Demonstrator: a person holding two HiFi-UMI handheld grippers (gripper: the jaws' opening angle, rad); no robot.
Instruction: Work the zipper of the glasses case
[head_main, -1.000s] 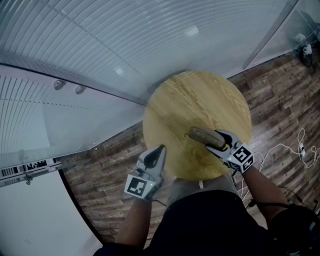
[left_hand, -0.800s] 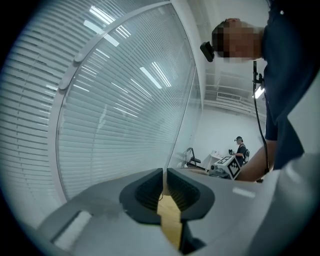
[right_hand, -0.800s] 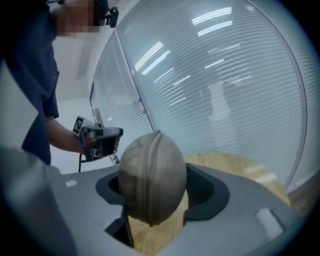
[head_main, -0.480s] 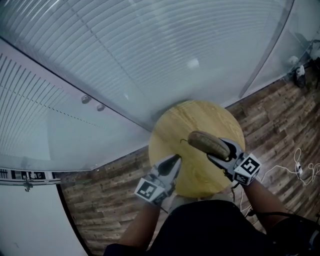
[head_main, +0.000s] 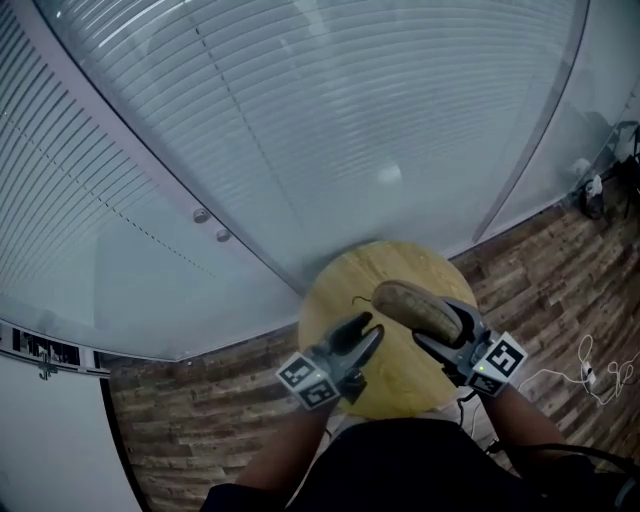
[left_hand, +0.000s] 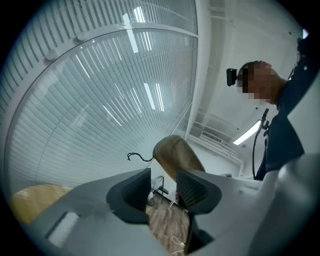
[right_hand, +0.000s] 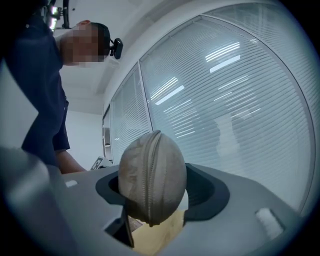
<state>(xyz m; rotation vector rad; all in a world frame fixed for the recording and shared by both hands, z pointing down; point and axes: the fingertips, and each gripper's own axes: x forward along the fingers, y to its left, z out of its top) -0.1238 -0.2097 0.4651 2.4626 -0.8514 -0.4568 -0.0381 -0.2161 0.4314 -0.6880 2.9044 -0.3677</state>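
Note:
A tan oval glasses case (head_main: 415, 305) hangs in the air above the round wooden table (head_main: 400, 385). My right gripper (head_main: 432, 322) is shut on its right end. In the right gripper view the case (right_hand: 152, 175) fills the gap between the pads, zipper seam facing the camera. A thin black pull cord (head_main: 360, 298) sticks out of the case's left end. My left gripper (head_main: 372, 327) sits just left of and below that end. Its jaws have just been opening and nothing is between them. In the left gripper view the case (left_hand: 177, 157) and cord (left_hand: 137, 157) lie beyond the jaws (left_hand: 162, 187).
A curved glass wall with blinds (head_main: 300, 120) rises close behind the table. Dark wood plank floor (head_main: 200, 440) surrounds it, with white cables (head_main: 600, 375) lying at the right. The person's dark clothing fills the bottom of the head view.
Both grippers have risen. The right one has lifted the case off the table. The left gripper's jaws went from shut to apart, and it came closer to the case's left end.

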